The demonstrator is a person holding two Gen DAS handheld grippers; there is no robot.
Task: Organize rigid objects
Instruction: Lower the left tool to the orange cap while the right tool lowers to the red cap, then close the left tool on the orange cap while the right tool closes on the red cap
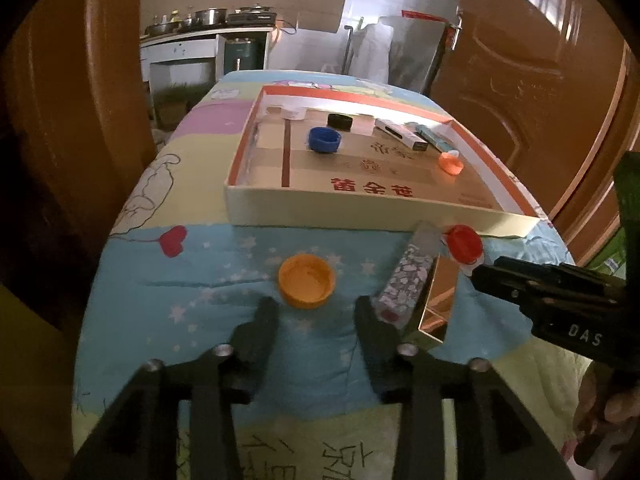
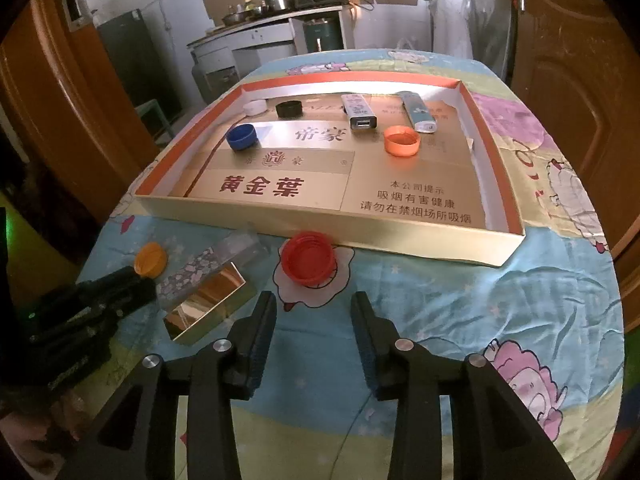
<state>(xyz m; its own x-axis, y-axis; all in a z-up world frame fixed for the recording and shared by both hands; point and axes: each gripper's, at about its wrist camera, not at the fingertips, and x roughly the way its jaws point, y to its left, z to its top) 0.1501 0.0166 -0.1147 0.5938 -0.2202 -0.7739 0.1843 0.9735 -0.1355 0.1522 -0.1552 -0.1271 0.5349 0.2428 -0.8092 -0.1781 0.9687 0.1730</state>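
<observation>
My left gripper (image 1: 316, 312) is open and empty, just short of a yellow-orange cap (image 1: 307, 280) on the blue cloth. A patterned clear box (image 1: 408, 276) and a gold box (image 1: 438, 300) lie to its right. My right gripper (image 2: 314, 306) is open and empty, just short of a red cap (image 2: 308, 257). The shallow gold tray (image 2: 400, 240) beyond holds a blue cap (image 2: 242, 137), a black cap (image 2: 289, 109), a white cap (image 2: 255, 107), an orange cap (image 2: 402, 141) and two slim devices (image 2: 359, 111). The tray also shows in the left wrist view (image 1: 360, 210).
The table is covered with a cartoon-print cloth (image 2: 460, 312). Brown doors (image 1: 520, 80) stand on both sides. A kitchen counter with pots (image 1: 208, 20) is in the background. The right gripper's body (image 1: 560, 300) shows at the right of the left wrist view.
</observation>
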